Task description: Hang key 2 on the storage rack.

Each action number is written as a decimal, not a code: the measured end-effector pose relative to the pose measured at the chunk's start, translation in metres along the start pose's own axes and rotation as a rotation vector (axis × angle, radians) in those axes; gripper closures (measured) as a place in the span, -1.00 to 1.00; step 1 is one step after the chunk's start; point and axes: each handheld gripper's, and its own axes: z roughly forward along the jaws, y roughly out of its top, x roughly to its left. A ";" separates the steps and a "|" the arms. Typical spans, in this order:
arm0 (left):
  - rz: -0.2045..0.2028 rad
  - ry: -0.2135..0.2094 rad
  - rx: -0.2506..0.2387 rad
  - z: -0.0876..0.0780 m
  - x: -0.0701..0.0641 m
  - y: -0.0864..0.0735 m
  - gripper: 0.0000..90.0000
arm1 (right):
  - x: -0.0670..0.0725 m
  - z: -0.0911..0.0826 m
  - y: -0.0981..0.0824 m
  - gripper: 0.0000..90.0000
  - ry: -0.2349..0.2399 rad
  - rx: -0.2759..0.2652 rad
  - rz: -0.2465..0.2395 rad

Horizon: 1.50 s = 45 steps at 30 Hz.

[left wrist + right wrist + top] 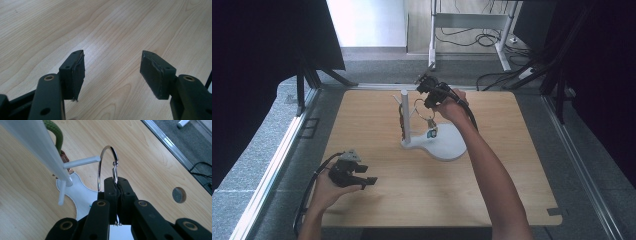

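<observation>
Nearest, left tongs [371,180] rest wide and empty low over the worktop [422,195], apparently idle. Farther right, right tongs [116,185] pinch a metal key ring [106,166] just beside the white stand's peg [81,162], seemingly aligned for hanging.

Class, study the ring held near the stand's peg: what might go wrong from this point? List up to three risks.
1. The right gripper pinches the metal ring by a thin section near its clasp, so the ring may twist or slip.
2. The ring sits just beyond the white peg tip, so it could miss the peg or knock it.
3. A push could tip the white stand, since the left gripper is open and away from it.
</observation>
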 end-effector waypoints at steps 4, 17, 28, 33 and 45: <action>0.001 0.003 -0.001 -0.001 0.001 0.000 -0.17 | 0.009 0.001 0.001 0.93 0.010 -0.013 -0.008; -0.012 0.010 -0.025 -0.007 0.002 -0.001 -0.18 | 0.027 0.014 -0.008 0.93 0.044 -0.018 -0.017; -0.011 0.012 -0.017 -0.007 0.001 0.001 -0.18 | 0.033 0.025 -0.022 0.89 0.111 -0.032 -0.009; -0.018 0.014 -0.014 -0.006 0.003 -0.001 -0.18 | 0.032 0.022 -0.023 0.71 0.128 -0.052 -0.007; -0.026 0.021 -0.029 -0.011 0.003 -0.004 -0.18 | 0.021 -0.007 -0.043 0.15 0.126 -0.141 0.029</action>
